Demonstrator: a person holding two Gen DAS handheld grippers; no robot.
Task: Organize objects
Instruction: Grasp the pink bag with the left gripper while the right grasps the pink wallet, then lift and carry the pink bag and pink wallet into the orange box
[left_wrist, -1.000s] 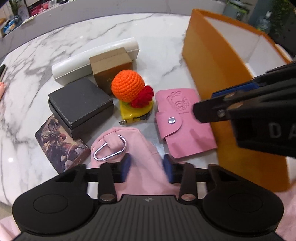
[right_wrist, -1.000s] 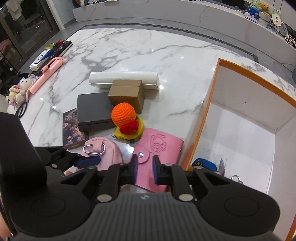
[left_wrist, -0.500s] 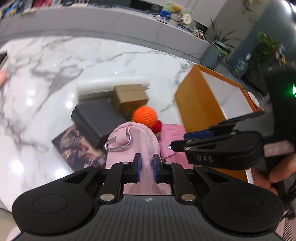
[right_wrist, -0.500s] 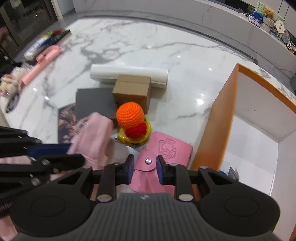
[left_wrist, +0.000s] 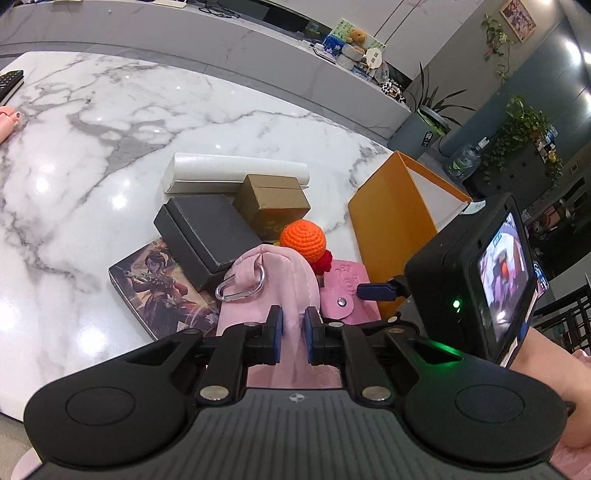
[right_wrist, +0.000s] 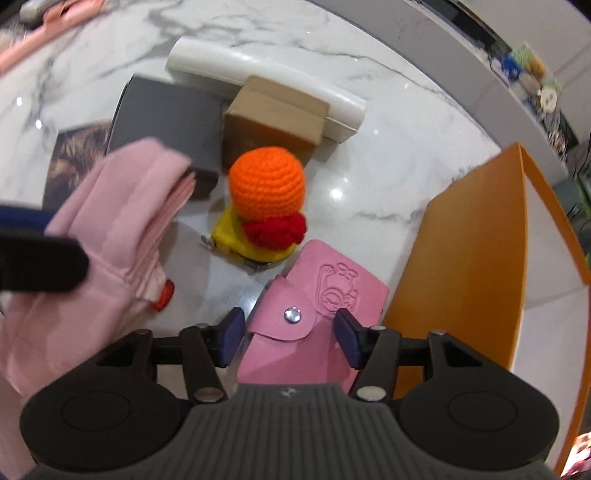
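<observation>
Two grippers busy, left gripper (left_wrist: 293, 329) pinching soft pink pouch (left_wrist: 273, 280) with silver carabiner (left_wrist: 241, 287), right gripper (right_wrist: 291, 338) spread wide around embossed pink wallet (right_wrist: 317, 317), not gripping.

Black ribbed gripper bodies w/ blue finger pads (left_wrist: 277, 334), silver screws, green LED, bare forearm.

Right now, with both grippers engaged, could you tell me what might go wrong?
1. The soft pink fabric pouch hangs from the left gripper; swinging, it may knock the orange crocheted ball off the yellow tape measure.
2. The right gripper, open around the pink snap wallet, might pinch only its flap.
</observation>
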